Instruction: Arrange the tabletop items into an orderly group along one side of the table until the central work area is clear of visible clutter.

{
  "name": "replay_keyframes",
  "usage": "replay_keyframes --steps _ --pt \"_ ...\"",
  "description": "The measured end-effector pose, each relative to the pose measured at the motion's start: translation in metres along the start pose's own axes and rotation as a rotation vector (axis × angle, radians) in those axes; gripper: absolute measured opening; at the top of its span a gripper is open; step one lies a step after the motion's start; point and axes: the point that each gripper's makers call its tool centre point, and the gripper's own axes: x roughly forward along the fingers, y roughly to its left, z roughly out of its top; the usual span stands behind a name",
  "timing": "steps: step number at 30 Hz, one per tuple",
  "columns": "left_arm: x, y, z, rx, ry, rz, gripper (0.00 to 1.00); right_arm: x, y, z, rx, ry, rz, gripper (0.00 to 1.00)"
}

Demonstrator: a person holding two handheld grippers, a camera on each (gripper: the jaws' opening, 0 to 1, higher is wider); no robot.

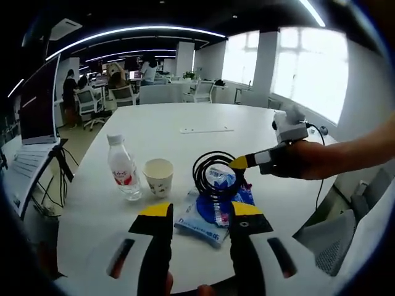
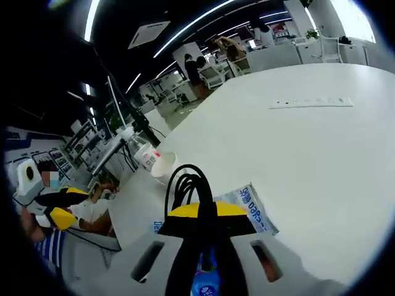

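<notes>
Desk (image 1: 203, 117): big, round and white. Your things sit close together near your edge.
Black cable (image 1: 213, 176): a rolled-up loop. It lies on top of the blue packet (image 1: 207, 217).
Bottle (image 1: 123, 168): stands up straight, just beside the paper cup (image 1: 158, 177). Both are left of the cable in the left gripper view.
Right gripper (image 2: 207, 213): you have its fingers pinched shut on the black cable, as the right gripper view shows.
Left gripper (image 1: 200, 219): its fingers are spread apart and hold nothing. It hangs over the desk edge, in front of the packet.
Step now: I think you are picking up the cable to move it to the side.
How to do it well: lift slowly so the loop stays rolled. Watch that the packet does not come up with it. Keep the cable away from the cup and the bottle, because they could tip. Put it down next to them, in a tidy row.
</notes>
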Motion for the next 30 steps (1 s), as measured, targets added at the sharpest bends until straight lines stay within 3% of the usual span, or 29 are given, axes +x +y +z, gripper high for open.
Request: replay_keyframes --steps 13,30 --pt "0.001 0.0 0.003 -0.005 -0.008 -0.013 0.35 -0.015 -0.005 0.014 0.041 -0.063 -0.023 0.03" --pt "0.002 -0.002 0.004 -0.019 -0.018 -0.026 0.35 -0.057 -0.045 0.019 0.135 -0.156 -0.137 0.03"
